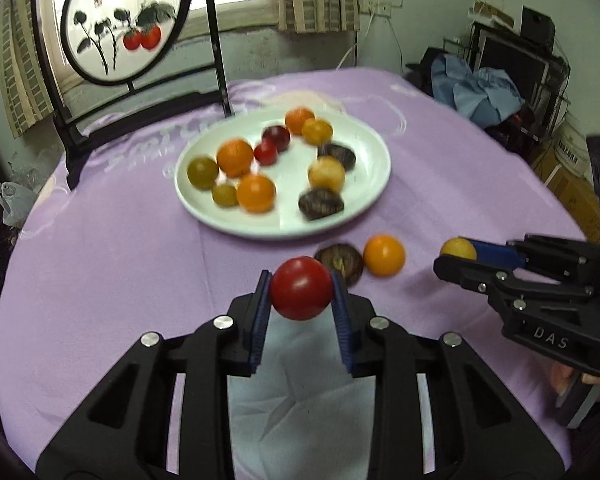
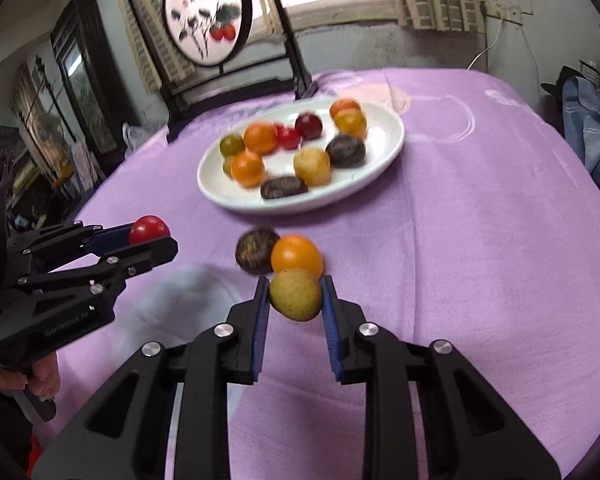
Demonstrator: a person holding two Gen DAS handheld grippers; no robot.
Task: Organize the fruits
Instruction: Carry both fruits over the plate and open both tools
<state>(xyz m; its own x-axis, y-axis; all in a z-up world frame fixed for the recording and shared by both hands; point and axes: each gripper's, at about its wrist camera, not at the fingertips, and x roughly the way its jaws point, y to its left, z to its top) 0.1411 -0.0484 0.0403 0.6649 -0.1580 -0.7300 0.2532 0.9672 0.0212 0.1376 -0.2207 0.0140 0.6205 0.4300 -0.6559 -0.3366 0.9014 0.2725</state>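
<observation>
Your right gripper [image 1: 458, 258] carries the raised letters "DAS" on its black body; the lettering on your left gripper [image 1: 301, 294] is too blurred to read, and so is the pale print on the cloth. A purple cloth [image 1: 440, 184] covers the round table, and at its far edge stands a black frame holding a round painted screen [image 1: 120, 20] with two red fruits on it, in front of a curtained window. Blue cloth and dark shelving crowd the far right of the room. A white plate [image 1: 364, 136] sits in the middle of the table with twelve pieces on it: four orange fruits, two red, two greenish, one yellowish, one pale yellow and two dark wrinkled ones. Two more lie on the cloth just before the plate, touching each other: a dark wrinkled fruit [image 1: 339, 262] and an orange fruit [image 1: 384, 254]. Your left gripper is clamped on a red tomato [image 1: 301, 288], held off the cloth near those two. Your right gripper is clamped on a yellow-green fruit [image 2: 295, 294], held above the cloth near the same pair.
</observation>
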